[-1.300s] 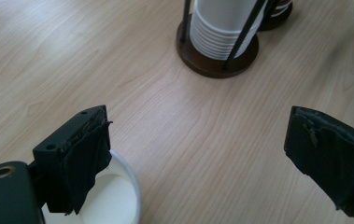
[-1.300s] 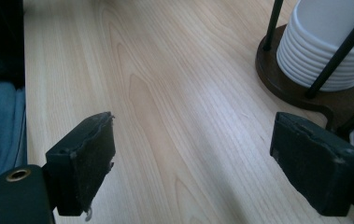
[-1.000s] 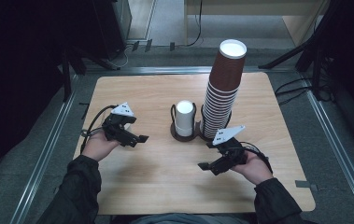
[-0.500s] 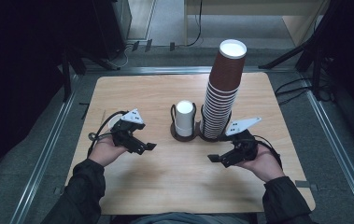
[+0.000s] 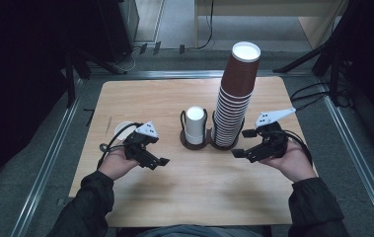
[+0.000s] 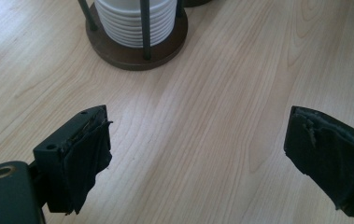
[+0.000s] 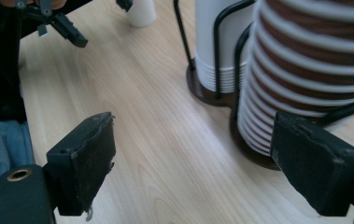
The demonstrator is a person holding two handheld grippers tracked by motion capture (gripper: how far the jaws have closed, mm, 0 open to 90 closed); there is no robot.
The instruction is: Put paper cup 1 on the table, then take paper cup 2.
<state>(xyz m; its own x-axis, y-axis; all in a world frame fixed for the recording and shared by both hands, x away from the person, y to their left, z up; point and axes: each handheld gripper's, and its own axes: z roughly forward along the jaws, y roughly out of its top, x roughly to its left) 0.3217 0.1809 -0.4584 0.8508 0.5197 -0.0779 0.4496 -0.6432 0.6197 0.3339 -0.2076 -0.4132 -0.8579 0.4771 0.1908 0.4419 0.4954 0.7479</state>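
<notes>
A tall stack of brown paper cups (image 5: pixel 236 94) stands in a black wire holder (image 5: pixel 224 144) mid-table, with a shorter stack of white cups (image 5: pixel 195 126) in the ring beside it. My left gripper (image 5: pixel 155 153) is open, low over the wood to the left of the holder. Its view shows the white cups (image 6: pixel 135 23) ahead and bare wood between the pads (image 6: pixel 88 154). My right gripper (image 5: pixel 241 144) is open just right of the brown stack. In its view the brown cups (image 7: pixel 305 70) stand close ahead on the right, the white cups (image 7: pixel 216 42) behind them.
A single white cup (image 5: pixel 123 129) stands on the table (image 5: pixel 199 197) behind my left hand, also seen as the white cup (image 7: pixel 141 11). Metal rails (image 5: pixel 51 158) run along both table sides, and cables (image 5: pixel 313 94) lie at the far right.
My left gripper has drawn back toward the person and a little right, uncovering the single white cup. My right gripper has moved right and forward, up beside the brown stack.
</notes>
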